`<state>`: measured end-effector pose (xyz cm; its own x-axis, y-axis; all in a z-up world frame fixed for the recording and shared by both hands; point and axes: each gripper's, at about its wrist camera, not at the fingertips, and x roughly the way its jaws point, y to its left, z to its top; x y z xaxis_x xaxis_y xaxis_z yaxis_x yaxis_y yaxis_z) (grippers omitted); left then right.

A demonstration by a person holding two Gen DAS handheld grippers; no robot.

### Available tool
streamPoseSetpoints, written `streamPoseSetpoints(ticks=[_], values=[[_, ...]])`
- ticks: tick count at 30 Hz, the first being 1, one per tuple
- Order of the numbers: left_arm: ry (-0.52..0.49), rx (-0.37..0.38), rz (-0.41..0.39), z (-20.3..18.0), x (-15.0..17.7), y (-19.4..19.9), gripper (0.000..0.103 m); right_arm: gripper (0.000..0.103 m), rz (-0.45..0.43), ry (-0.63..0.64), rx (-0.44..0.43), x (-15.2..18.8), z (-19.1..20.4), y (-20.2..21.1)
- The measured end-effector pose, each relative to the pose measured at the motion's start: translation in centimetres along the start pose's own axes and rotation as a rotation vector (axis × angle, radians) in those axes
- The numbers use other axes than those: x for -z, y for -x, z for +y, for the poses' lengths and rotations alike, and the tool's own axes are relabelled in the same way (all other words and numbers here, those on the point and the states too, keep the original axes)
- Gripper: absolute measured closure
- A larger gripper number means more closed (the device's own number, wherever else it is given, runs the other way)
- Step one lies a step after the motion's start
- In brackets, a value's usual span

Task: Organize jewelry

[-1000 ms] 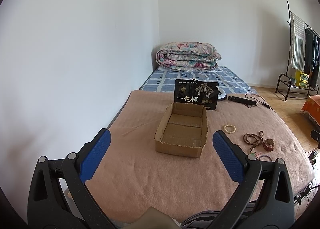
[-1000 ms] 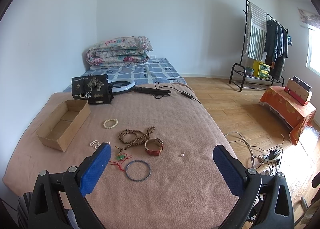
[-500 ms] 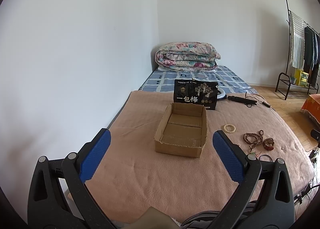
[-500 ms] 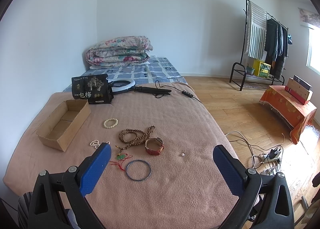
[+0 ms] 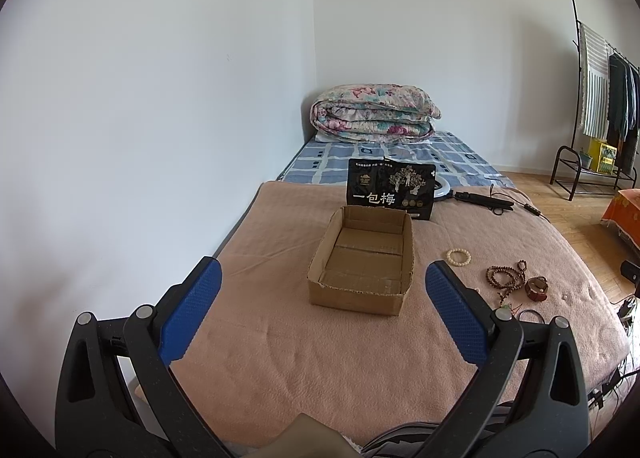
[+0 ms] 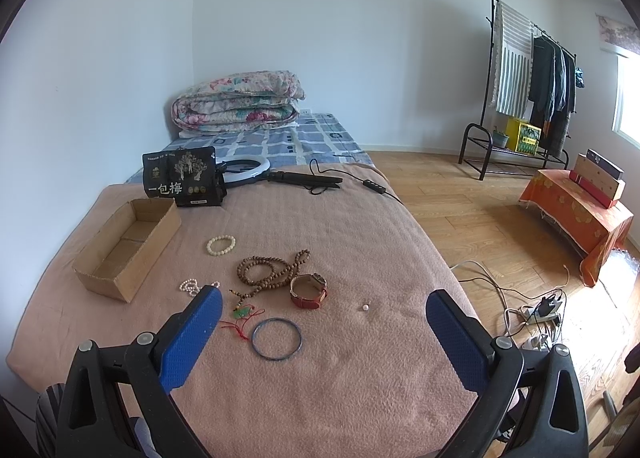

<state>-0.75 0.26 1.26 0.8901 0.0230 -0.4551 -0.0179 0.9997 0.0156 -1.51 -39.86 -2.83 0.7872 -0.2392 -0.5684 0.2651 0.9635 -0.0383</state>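
Note:
An empty cardboard box (image 5: 362, 266) (image 6: 126, 248) sits on the pink blanket. Jewelry lies to its right: a white bead bracelet (image 6: 221, 245) (image 5: 459, 257), a brown bead necklace (image 6: 272, 272) (image 5: 505, 278), a red-strap watch (image 6: 308, 290), a blue bangle (image 6: 276, 338), a green pendant on red cord (image 6: 242, 313), a small pearl strand (image 6: 192, 286) and a loose pearl (image 6: 365, 307). My left gripper (image 5: 320, 312) is open and empty, held near the bed's front edge facing the box. My right gripper (image 6: 323, 332) is open and empty above the blanket, just short of the bangle.
A black snack bag (image 6: 182, 177) stands behind the box. A ring light (image 6: 244, 171) and its cable lie further back, then a folded quilt (image 6: 238, 99). The wall runs along the left. Right of the bed are a wooden floor, cables, a clothes rack (image 6: 520, 89) and an orange-draped stand (image 6: 580, 217).
Both views shift very slightly; the grippers stay open and empty. Nothing on the bed has moved.

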Motion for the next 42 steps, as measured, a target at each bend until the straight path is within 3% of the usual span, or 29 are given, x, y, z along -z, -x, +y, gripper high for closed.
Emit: streamPoseSetpoints(ticks=[18,42], values=[[-0.001,0.008,0.017,0.1,-0.5,0.3,0.000,0.000,0.014,-0.011,0.011,1.1,-0.6,-1.1],[-0.072,0.094,0.099,-2.7,1.2,-7.5,0.000,0.000,0.050,-0.110,0.062,2.8,-5.1,-3.1]])
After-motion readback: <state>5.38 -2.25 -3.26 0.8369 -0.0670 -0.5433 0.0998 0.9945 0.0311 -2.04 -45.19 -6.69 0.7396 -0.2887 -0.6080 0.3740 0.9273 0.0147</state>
